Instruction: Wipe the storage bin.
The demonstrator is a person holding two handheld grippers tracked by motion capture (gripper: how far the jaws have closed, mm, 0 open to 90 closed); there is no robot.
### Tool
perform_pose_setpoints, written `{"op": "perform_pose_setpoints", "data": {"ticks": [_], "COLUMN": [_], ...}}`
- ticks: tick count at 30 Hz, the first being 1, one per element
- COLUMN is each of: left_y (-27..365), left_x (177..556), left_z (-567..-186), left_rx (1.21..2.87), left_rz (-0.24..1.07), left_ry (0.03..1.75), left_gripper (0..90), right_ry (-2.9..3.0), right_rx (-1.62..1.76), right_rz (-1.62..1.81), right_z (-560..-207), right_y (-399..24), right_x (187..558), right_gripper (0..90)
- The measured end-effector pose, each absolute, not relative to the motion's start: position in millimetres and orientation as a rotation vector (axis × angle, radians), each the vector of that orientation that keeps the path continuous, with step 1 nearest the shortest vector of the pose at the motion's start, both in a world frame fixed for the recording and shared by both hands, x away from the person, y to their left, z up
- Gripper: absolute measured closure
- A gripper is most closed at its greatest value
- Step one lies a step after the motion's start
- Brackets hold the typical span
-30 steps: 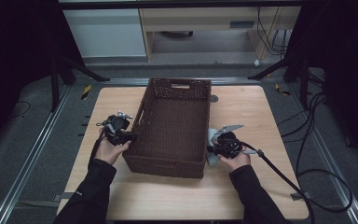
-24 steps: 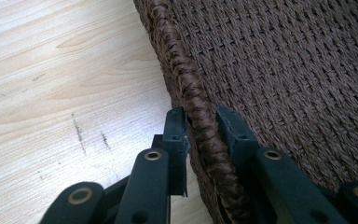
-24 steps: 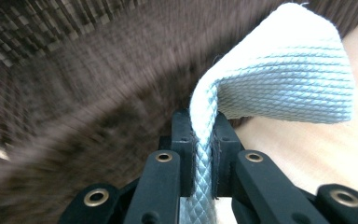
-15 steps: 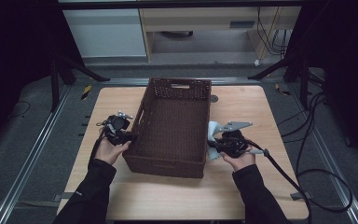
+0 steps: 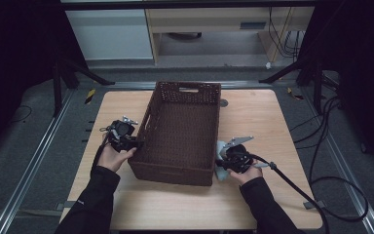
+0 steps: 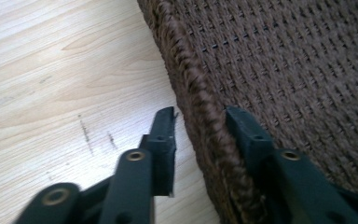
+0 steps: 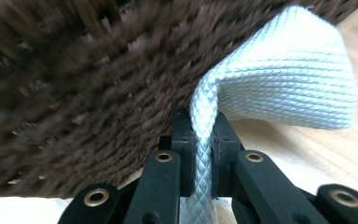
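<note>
The left tool (image 6: 198, 126) has just been opening, its jaws now loose astride the brown basket (image 5: 182, 129) rim. The right tool (image 7: 200, 133) is clamped on a pale blue cloth (image 7: 289, 79) beside the basket on the bench (image 5: 253, 117).

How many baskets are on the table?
1. The brown woven basket sits in the middle of the wooden table, between the left claw at its left rim and the right claw, which pinches a pale cloth beside its right wall.
</note>
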State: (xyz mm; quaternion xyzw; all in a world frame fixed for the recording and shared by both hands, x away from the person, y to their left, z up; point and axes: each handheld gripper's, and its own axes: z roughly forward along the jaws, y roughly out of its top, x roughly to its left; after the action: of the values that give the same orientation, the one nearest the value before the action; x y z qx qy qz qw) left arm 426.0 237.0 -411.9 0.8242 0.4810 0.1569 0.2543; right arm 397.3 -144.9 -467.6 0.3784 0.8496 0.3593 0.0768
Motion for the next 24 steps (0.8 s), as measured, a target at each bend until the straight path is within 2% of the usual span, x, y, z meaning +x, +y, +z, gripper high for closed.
{"op": "perform_pose_setpoints", "data": {"ticks": [6, 11, 17, 24], "left_y": [237, 240, 237, 235], "left_x": [417, 414, 413, 413], "left_z": [-410, -413, -413, -412], "left_rx": [2.257, 2.248, 2.238, 2.234], "left_rz": [0.448, 0.409, 0.374, 0.376], "left_ry": [1.297, 1.303, 1.294, 1.304], "left_gripper": [57.5, 57.0, 72.6, 75.5], "right_ry": [2.443, 2.405, 2.470, 2.564], "right_rx": [1.105, 1.063, 1.077, 1.138], "right_rz": [1.216, 1.271, 1.198, 1.080], "right_z": [-437, -419, -438, -467], "right_y": [-155, -155, -149, -143], "right_x": [388, 378, 375, 374], "right_gripper": [83.6, 83.5, 83.6, 83.6]}}
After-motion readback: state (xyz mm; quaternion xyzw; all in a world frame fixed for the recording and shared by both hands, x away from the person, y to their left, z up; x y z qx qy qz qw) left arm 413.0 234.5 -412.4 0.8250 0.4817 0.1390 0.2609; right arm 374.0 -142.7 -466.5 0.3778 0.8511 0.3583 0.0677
